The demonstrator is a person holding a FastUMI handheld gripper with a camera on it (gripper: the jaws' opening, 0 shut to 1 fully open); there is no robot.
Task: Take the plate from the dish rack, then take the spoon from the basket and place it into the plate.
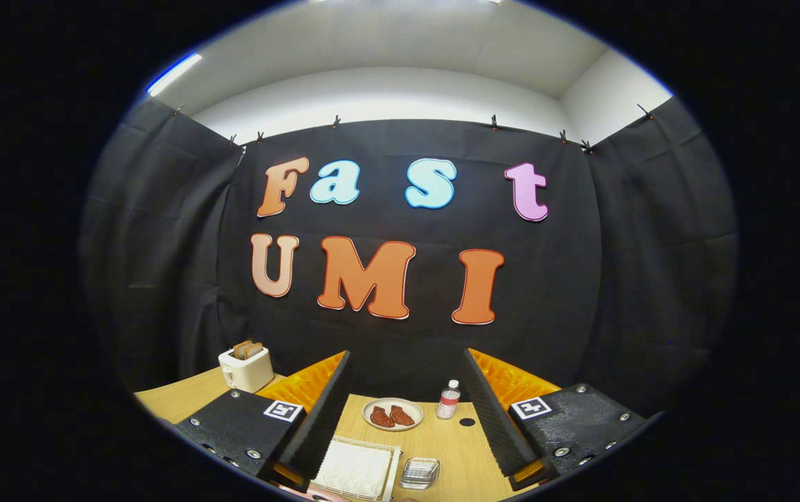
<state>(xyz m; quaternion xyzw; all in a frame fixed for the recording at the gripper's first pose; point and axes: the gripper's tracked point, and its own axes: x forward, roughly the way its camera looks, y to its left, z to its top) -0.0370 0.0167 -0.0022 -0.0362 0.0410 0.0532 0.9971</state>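
Hand-held gripper (407,411) wide apart, holding nothing. Between fingers on desk (456,446): plate (392,413) with two brown pieces, bottle (449,399), glass dish (419,473), white rack (357,468). Toaster (247,368) with toast at desk's far left corner.

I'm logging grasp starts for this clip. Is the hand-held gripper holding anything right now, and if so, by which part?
Nothing is held. The hand-held gripper is open, its fingers spread wide above the table, with the plate of food and the bottle lying beyond them.

Gripper cam rides above the table (442,446), facing forward and near level along the spread fingers (323,411) at the booth wall; rack (357,468) close between them, toaster (247,368) beyond.
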